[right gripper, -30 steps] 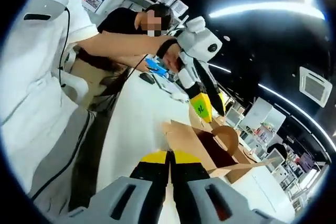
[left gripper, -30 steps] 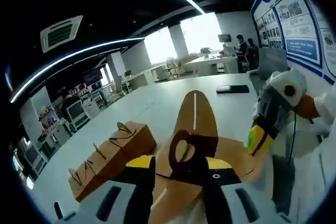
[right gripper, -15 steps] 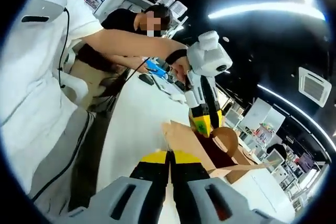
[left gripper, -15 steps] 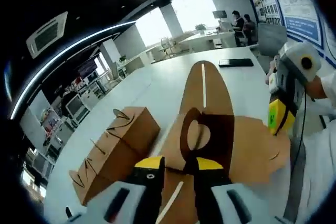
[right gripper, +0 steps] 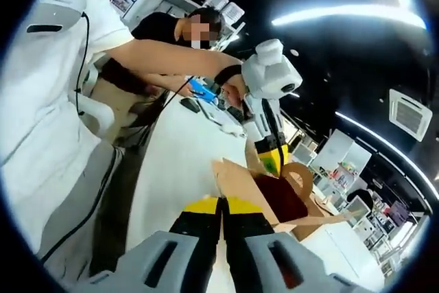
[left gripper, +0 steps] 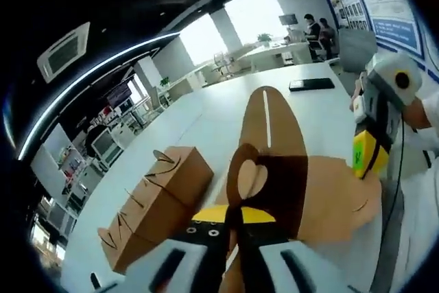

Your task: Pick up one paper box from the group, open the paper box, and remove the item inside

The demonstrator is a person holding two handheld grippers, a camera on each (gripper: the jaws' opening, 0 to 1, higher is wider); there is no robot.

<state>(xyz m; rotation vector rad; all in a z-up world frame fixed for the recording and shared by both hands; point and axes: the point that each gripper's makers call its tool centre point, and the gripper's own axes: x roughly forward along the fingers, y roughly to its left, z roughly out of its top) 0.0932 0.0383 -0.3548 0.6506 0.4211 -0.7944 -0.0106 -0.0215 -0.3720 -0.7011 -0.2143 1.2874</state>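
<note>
Closed up since a moment ago, left hand-held gripper [left gripper: 231,219] with jaws now pinched on the near flap of the open paper box [left gripper: 302,197]; opening step in hand, item not yet out
Right hand-held gripper [right gripper: 221,205] with jaws together on nothing, just short of the box wall [right gripper: 241,184]; seen from the left at the far flap [left gripper: 368,152]. Next, by judgement: spread flaps wider, reach into the dark cavity. Box near the table [left gripper: 206,125] edge beside the person's sleeve; two closed boxes [left gripper: 154,204] just left, open surface beyond toward a dark flat device [left gripper: 312,84]
</note>
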